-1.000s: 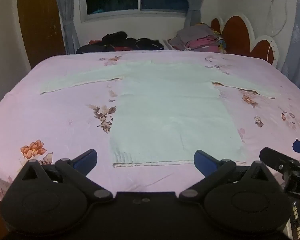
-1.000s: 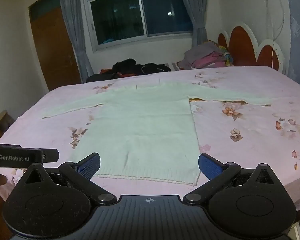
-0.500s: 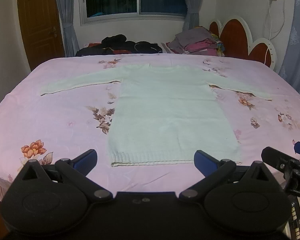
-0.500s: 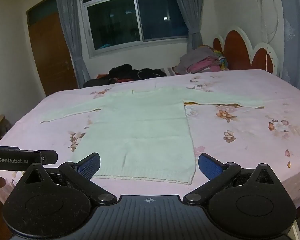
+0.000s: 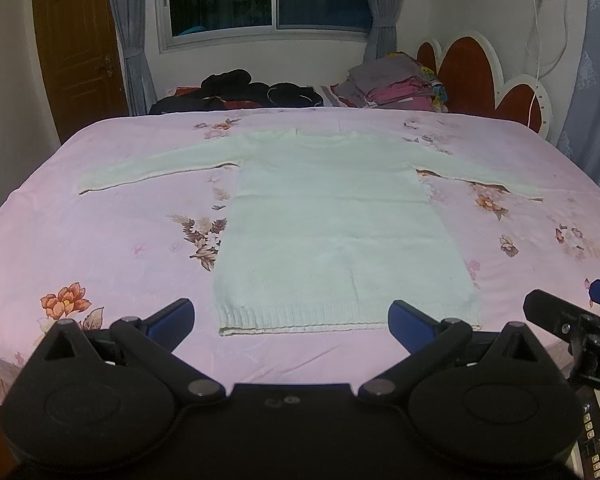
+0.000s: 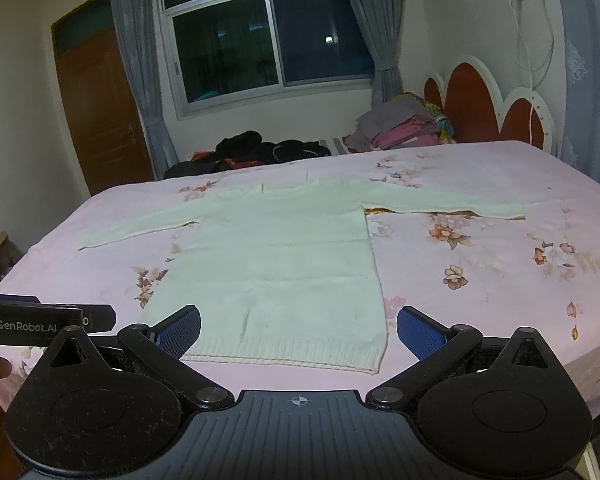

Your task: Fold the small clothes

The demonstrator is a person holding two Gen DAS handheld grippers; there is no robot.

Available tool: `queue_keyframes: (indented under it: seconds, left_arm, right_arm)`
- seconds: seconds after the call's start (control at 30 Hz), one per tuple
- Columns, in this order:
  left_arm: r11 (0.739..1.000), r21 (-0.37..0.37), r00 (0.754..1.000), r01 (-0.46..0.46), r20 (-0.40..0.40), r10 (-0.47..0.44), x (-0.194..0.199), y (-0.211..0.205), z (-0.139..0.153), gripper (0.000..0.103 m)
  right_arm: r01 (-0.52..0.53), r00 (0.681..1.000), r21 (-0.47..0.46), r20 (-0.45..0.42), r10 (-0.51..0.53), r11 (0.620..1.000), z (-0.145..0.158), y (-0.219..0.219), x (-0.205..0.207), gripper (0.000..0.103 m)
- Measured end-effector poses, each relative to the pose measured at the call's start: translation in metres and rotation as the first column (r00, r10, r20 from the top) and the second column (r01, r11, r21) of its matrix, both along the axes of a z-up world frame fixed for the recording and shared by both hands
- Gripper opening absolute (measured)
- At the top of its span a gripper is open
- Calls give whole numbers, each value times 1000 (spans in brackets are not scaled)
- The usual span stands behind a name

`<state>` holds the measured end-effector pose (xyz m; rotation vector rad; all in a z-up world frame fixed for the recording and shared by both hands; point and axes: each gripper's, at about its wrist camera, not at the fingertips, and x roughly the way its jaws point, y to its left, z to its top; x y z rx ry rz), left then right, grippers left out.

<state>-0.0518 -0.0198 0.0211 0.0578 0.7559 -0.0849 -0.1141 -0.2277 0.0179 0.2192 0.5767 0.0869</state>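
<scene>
A pale mint knitted sweater (image 5: 332, 216) lies flat and face down or up on the pink floral bedsheet (image 5: 100, 240), sleeves spread to both sides, ribbed hem nearest me. It also shows in the right wrist view (image 6: 284, 264). My left gripper (image 5: 290, 322) is open and empty, held just in front of the hem. My right gripper (image 6: 298, 330) is open and empty, also in front of the hem, near its right corner. Each gripper appears at the edge of the other's view.
A dark pile of clothes (image 5: 244, 92) and a stack of folded clothes (image 5: 396, 84) sit beyond the bed's far edge. A red and white headboard (image 5: 480, 76) stands at the right. A wooden door (image 5: 76, 48) is at the left.
Both grippers have drawn back and tilted up from the sweater; the hem now sits further from the fingers. The sweater has not moved.
</scene>
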Motion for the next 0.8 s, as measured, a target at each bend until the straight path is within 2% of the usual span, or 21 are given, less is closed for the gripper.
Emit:
queue_keyframes:
  seconds: [0.8]
  left_arm:
    - [1000,5,1000,-6,2,6,7,-2,0,103]
  right_arm:
    - [-11,1000,2,0,11,1000,-4,-3,6,103]
